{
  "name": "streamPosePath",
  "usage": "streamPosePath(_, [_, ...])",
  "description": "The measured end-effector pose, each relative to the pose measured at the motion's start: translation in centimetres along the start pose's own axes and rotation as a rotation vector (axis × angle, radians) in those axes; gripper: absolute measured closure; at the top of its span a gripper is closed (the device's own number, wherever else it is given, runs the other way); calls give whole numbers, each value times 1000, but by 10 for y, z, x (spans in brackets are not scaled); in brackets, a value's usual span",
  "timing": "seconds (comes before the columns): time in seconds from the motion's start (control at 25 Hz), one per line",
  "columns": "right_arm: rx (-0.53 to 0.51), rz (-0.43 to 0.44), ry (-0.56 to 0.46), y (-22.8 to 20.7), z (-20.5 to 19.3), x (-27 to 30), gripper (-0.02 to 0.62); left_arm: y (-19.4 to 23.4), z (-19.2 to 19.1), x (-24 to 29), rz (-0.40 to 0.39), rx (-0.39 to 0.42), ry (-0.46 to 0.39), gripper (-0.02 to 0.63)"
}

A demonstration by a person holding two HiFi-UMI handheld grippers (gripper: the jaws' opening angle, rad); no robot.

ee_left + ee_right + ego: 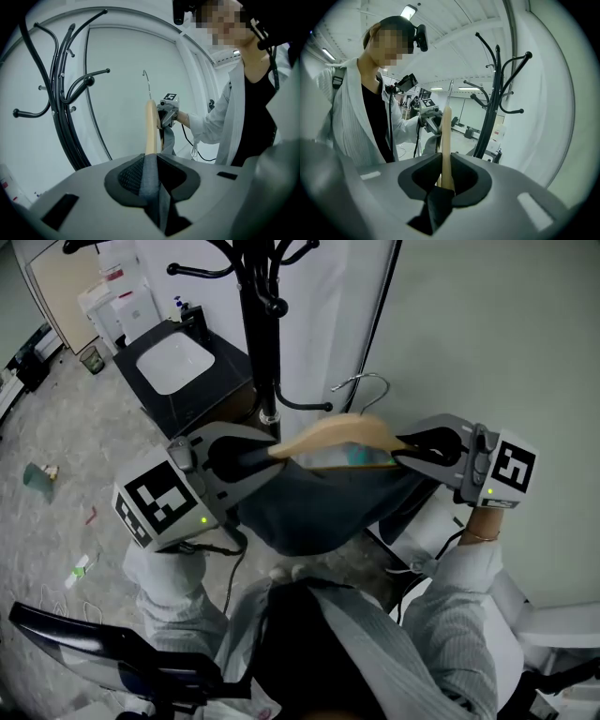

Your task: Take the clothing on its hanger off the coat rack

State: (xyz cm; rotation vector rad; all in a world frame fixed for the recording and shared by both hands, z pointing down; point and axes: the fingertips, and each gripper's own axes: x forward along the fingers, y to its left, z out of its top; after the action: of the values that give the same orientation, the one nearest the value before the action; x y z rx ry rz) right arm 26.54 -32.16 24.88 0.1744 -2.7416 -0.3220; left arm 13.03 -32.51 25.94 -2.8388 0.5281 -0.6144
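Note:
A wooden hanger point(337, 435) with a metal hook point(361, 382) carries a dark garment point(319, 507). I hold it level between both grippers, beside the black coat rack point(258, 324). The hook hangs in open air, clear of the rack's arms. My left gripper point(246, 457) is shut on the hanger's left end through the cloth; grey fabric point(151, 180) is pinched between its jaws. My right gripper point(412, 448) is shut on the right end, its jaws pressing on the wood point(446, 161) with dark cloth point(438, 206) below. The rack point(65, 108) stands left of the hanger point(151, 126).
A black cabinet with a white basin point(173, 362) stands behind the rack. Scraps of litter point(42, 474) lie on the floor at left. A dark chair part point(94, 643) sits at bottom left. A pale wall point(487, 334) is close on the right.

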Motion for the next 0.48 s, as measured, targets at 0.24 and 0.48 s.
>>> streamPosePath(0.24, [10, -6, -6, -2, -11, -1, 534, 2, -8, 12, -23, -10, 8, 529])
streamPosePath(0.48, [-3, 9, -4, -3, -12, 1, 535, 1, -9, 11, -19, -12, 18, 531])
